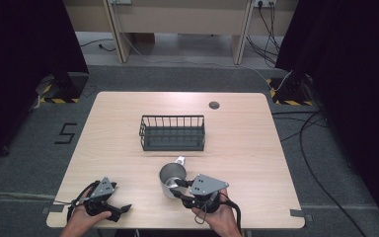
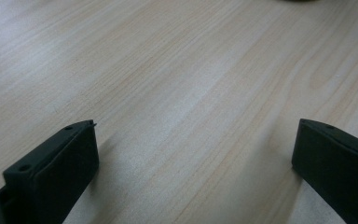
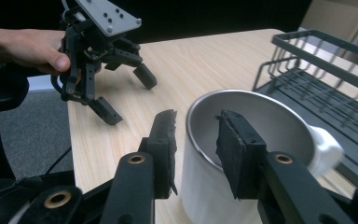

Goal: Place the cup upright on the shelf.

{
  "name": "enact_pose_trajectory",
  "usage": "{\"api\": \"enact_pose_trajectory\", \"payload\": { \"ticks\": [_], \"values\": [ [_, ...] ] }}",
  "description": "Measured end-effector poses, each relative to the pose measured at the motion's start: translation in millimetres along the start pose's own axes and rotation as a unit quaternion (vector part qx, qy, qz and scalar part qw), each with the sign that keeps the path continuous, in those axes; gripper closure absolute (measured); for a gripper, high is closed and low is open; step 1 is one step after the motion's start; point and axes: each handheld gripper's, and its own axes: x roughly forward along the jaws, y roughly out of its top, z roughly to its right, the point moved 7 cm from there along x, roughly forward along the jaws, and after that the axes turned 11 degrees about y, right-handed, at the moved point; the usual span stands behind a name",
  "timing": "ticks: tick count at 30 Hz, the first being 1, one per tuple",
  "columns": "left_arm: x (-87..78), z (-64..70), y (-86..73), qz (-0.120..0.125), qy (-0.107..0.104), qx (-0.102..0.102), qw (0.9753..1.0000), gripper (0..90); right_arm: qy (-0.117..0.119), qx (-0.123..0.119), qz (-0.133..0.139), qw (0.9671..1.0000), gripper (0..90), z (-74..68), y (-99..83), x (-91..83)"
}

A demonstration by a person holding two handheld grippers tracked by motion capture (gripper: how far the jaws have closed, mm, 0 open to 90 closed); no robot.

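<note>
A steel mug (image 1: 171,177) with a white handle stands upright on the wooden table (image 1: 237,128), near its front edge. My right gripper (image 1: 177,186) straddles the mug's near rim. In the right gripper view one jaw is outside the wall and the other inside the mug (image 3: 261,116), with a gap left between them, so the gripper (image 3: 196,140) is open. My left gripper (image 1: 120,211) rests low at the front left, open over bare wood (image 2: 196,144). It also appears in the right gripper view (image 3: 128,95), held by a hand, with nothing in it.
A dark wire dish rack (image 1: 172,132) stands mid-table behind the mug, empty, and appears at the right in the right gripper view (image 3: 317,70). A round cable grommet (image 1: 214,104) sits near the table's far edge. Cables trail on the floor to the right.
</note>
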Motion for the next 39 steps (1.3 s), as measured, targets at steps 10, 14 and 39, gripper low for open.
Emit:
{"api": "enact_pose_trajectory", "payload": {
  "ticks": [10,14,39],
  "values": [
    [0.0,0.0,0.0,0.000,0.000,0.000,1.0000,0.0,0.008,-0.012,-0.024,0.9996,77.6,4.4,-3.1,23.6],
    [0.0,0.0,0.0,0.000,0.000,0.000,1.0000,0.0,0.006,-0.013,-0.032,0.9994,82.4,6.8,-1.6,32.6],
    [-0.1,0.3,-0.1,0.000,-0.001,0.000,1.0000,0.0,-0.003,0.013,-0.009,0.9999,63.3,12.3,4.9,26.6]
  ]
}}
